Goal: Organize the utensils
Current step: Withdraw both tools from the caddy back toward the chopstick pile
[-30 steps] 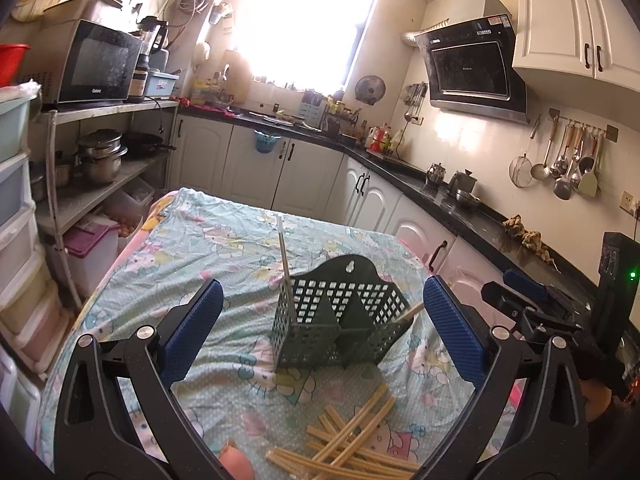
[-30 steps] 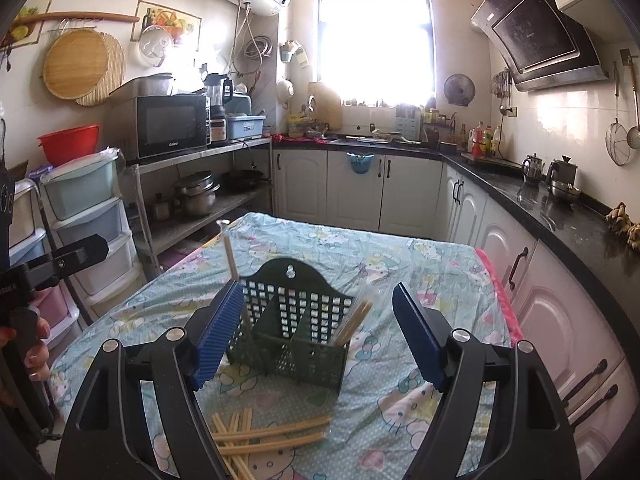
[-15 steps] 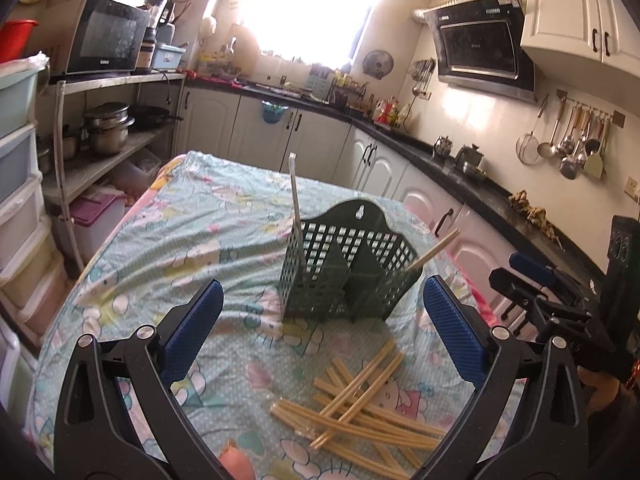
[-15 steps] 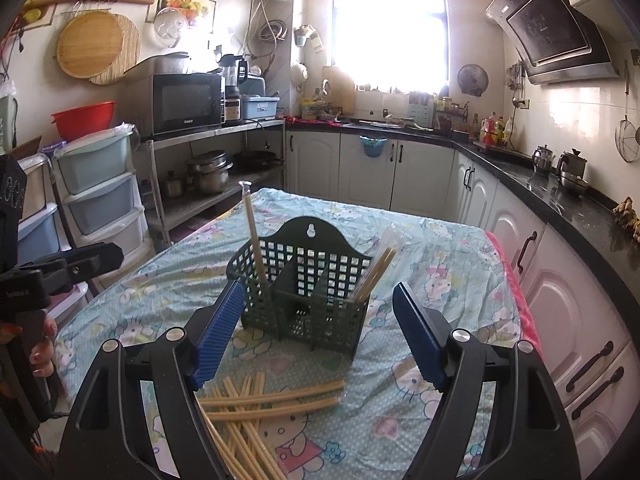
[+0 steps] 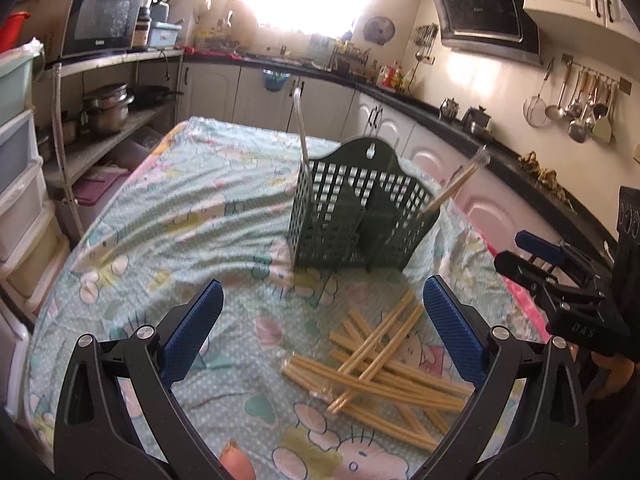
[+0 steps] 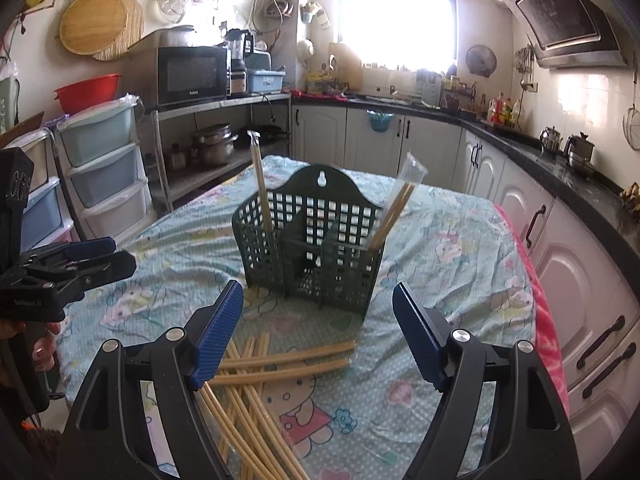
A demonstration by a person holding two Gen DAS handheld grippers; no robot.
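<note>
A dark green lattice utensil holder [image 5: 360, 216] [image 6: 312, 240] stands upright mid-table. One wrapped chopstick pair stands in its left compartment [image 6: 262, 196], another leans out of its right compartment [image 6: 394, 210]. Several loose wrapped chopsticks [image 5: 384, 356] [image 6: 264, 380] lie in a heap on the cloth in front of it. My left gripper [image 5: 320, 340] hangs open above the cloth just left of the heap, nothing between its blue pads. My right gripper [image 6: 318, 336] is open too, over the heap's far end, empty. Each gripper shows at the edge of the other's view.
The table [image 5: 168, 208] wears a wrinkled cartoon-print cloth. Its pink right edge [image 6: 540, 320] runs close to white cabinets. Plastic drawers [image 6: 100, 176] and a metal shelf with pots and a microwave [image 6: 192, 72] stand to the left. A hand [image 6: 40, 344] holds the left gripper's handle.
Both grippers have sunk toward the table and tipped downward, so the holder and the heap of chopsticks look nearer and larger. The jaws stayed as wide as before.
</note>
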